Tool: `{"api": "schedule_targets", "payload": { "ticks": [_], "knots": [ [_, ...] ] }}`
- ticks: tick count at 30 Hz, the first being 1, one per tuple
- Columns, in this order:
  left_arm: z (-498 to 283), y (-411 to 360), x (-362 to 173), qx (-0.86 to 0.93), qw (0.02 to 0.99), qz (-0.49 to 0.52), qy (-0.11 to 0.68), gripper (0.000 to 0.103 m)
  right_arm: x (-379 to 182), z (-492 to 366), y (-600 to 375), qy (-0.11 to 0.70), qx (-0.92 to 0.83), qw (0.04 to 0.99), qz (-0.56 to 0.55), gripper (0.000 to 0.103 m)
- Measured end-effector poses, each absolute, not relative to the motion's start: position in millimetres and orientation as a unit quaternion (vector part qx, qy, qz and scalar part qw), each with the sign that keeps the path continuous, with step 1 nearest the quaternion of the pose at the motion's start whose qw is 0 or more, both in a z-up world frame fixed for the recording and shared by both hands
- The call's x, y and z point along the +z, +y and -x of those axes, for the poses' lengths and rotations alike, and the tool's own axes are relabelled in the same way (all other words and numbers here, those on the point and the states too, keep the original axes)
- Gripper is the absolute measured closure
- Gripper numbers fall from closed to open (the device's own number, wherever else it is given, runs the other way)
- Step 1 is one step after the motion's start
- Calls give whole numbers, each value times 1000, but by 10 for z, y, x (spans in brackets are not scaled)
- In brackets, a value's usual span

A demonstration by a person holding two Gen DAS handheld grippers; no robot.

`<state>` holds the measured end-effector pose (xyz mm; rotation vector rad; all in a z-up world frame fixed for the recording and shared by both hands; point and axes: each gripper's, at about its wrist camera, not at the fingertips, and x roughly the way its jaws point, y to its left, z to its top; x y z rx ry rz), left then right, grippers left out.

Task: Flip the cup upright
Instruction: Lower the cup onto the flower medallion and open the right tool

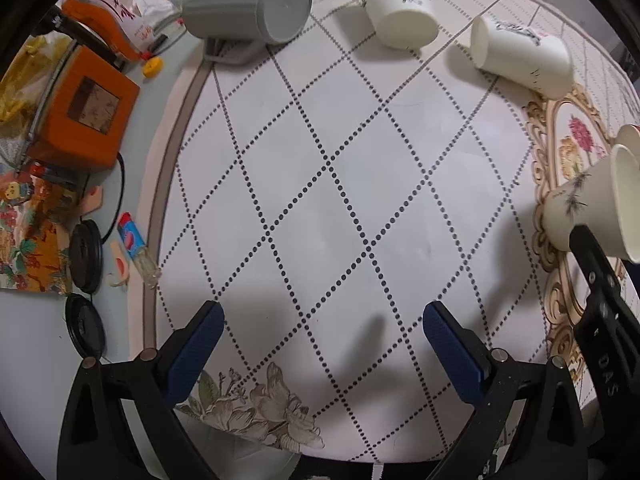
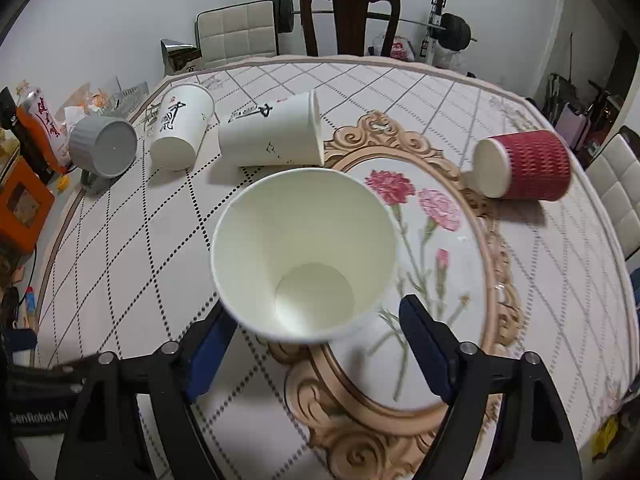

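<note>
With the right gripper (image 2: 310,340) pinching the paper cup (image 2: 304,256) (mouth toward us), we tilt its base down gently onto the table (image 2: 120,240), left gripper (image 1: 322,338) spread idle.

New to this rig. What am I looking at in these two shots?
There is no robot. A person holds a two-finger gripper in each hand, and each has a fisheye camera looking along its jaws. The left wrist view shows the left gripper, open above the patterned tablecloth. The right wrist view shows the right gripper, whose jaws appear to grip a tilted white paper cup, mouth toward the camera. Lying on their sides are a grey mug, two printed paper cups and a red cup.
</note>
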<state>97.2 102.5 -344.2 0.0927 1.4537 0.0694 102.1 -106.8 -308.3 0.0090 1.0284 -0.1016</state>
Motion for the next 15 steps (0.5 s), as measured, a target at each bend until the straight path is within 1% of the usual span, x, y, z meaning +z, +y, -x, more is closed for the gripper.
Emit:
{"api": "schedule_targets", "payload": {
  "ticks": [3, 4, 5, 7, 10, 15],
  "knots": [
    [-828, 976, -3263, 24, 758, -46, 650, 1, -2918, -886, -1087, 492, -57, 869, -5, 15],
    [-769, 944, -3184, 21, 762, -48, 645, 1, -2851, -847, -1097, 490, -61, 870, -6, 12],
    [-706, 896, -3103, 20, 766, -51, 640, 1, -2762, -791, -1113, 488, -66, 870, -6, 6],
    [-585, 879, -2919, 15, 777, -50, 628, 1, -2563, -685, -1148, 486, -72, 871, -5, 0],
    [-444, 812, -2606, 9, 794, -54, 606, 1, -2237, -551, -1200, 490, -92, 867, 9, 0],
    [-296, 921, -2115, 3, 822, -51, 567, 1, -1589, -242, -1307, 473, -96, 876, 14, 0]
  ]
}}
